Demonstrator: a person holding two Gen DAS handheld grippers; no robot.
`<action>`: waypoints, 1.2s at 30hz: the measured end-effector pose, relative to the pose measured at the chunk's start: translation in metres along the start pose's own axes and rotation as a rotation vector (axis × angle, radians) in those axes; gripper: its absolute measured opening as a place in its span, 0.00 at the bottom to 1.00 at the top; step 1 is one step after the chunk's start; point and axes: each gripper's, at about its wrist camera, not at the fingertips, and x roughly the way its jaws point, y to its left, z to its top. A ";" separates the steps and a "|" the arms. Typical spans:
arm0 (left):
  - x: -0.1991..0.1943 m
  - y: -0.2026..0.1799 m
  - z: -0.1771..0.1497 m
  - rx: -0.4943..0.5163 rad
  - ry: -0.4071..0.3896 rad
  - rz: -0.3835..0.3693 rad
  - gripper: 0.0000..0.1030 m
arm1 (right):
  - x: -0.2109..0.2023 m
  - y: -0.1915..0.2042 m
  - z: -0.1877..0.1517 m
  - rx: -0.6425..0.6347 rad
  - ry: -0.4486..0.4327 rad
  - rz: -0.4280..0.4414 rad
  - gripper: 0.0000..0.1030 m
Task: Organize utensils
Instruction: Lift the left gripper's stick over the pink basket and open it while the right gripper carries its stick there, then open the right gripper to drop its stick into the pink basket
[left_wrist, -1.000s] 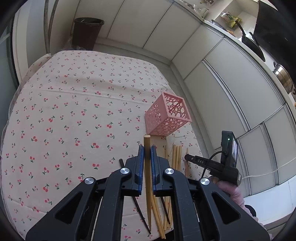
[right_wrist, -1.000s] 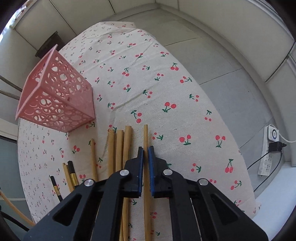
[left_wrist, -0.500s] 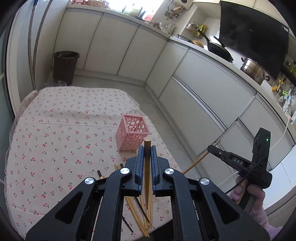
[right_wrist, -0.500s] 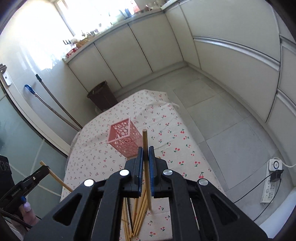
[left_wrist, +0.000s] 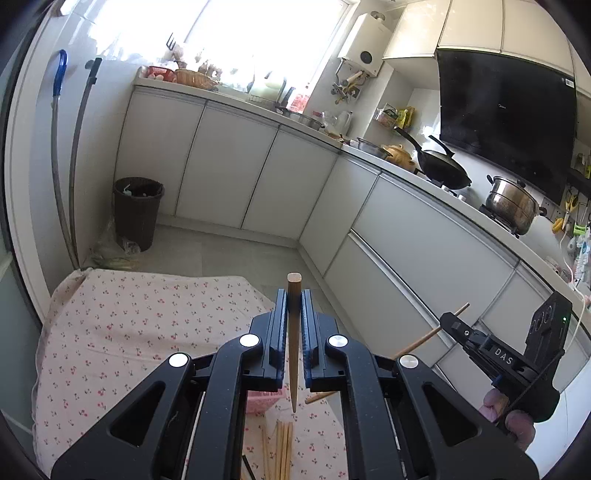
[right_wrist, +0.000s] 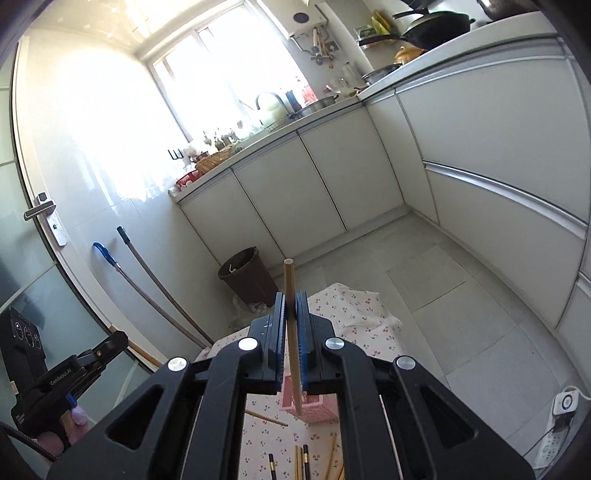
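High above the cherry-print worktop (left_wrist: 122, 328), my left claw (left_wrist: 294, 306) is clamped on a wooden chopstick (left_wrist: 294, 343), thick end poking out past the fingertips, thin end hanging toward the pink basket (left_wrist: 264, 400) below. Loose chopsticks (left_wrist: 282, 448) lie on the cloth just in front of that basket. Further right, my right claw (right_wrist: 291, 312) pinches a second chopstick (right_wrist: 292, 332) the same way, its tip over the basket (right_wrist: 314, 406), with dark chopsticks (right_wrist: 306, 461) on the cloth beneath.
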 end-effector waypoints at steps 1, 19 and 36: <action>0.003 -0.002 0.003 0.005 -0.006 0.011 0.06 | 0.003 0.002 0.002 -0.004 0.000 0.002 0.06; 0.064 0.041 -0.018 -0.101 0.003 0.126 0.33 | 0.081 -0.011 0.001 0.009 0.072 -0.032 0.06; 0.064 0.064 -0.026 -0.144 0.048 0.157 0.49 | 0.135 -0.002 -0.034 -0.030 0.082 -0.037 0.17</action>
